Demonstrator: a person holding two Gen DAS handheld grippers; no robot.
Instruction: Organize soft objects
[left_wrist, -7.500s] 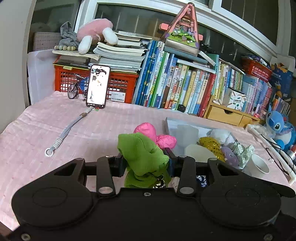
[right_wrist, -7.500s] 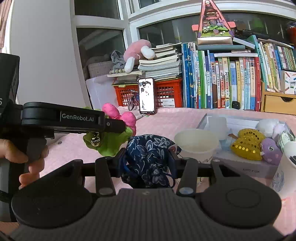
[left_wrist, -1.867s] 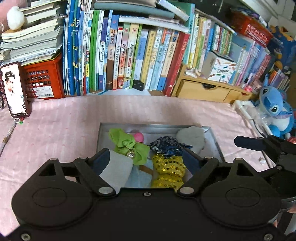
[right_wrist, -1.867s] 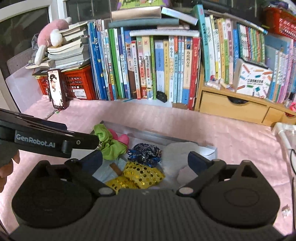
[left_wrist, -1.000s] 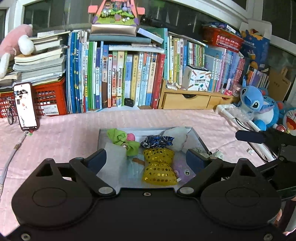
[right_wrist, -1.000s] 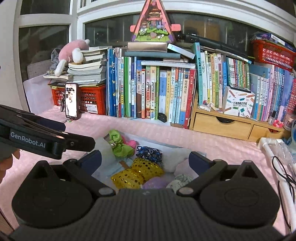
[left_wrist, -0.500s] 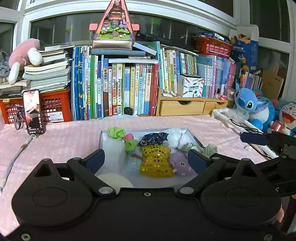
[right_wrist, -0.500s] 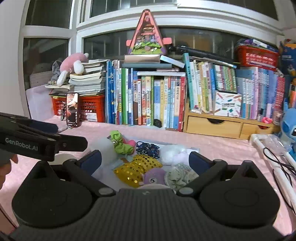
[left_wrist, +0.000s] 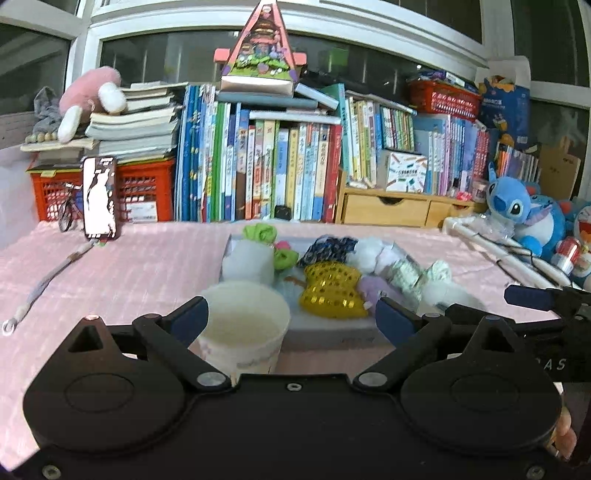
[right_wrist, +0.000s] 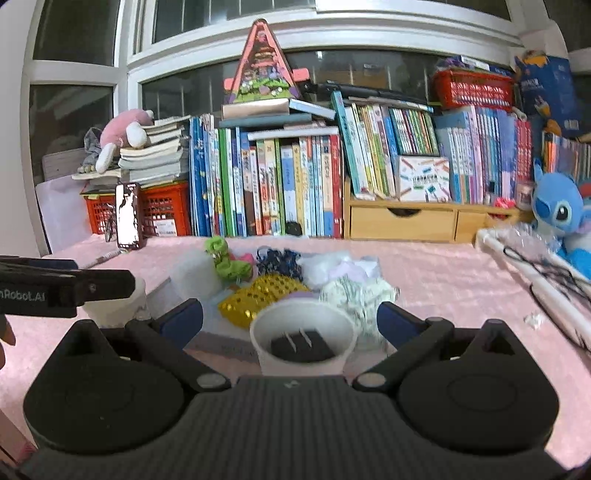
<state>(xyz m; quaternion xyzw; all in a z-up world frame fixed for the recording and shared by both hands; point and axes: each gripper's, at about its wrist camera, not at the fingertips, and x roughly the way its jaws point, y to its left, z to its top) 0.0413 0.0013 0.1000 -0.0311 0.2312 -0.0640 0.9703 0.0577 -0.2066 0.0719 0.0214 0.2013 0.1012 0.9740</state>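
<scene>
Left gripper (left_wrist: 291, 319) fingers spread wide, empty, level above desk (left_wrist: 122, 269); white cup (left_wrist: 243, 325) between them, empty. Right gripper (right_wrist: 290, 319) fingers likewise spread, framing paper cup (right_wrist: 303, 341) holding a dark block. Beyond: shallow tray (left_wrist: 328, 334) holding gold sequin bow (left_wrist: 332, 290), green scrunchie (left_wrist: 260, 232), navy floral pouch (left_wrist: 330, 249), white plush (left_wrist: 365, 253).

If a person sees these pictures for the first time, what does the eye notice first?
Probably the shiny gold sequin cushion among soft toys in the tray on the pink tablecloth. Behind stands a crowded row of books; a blue plush sits far right.
</scene>
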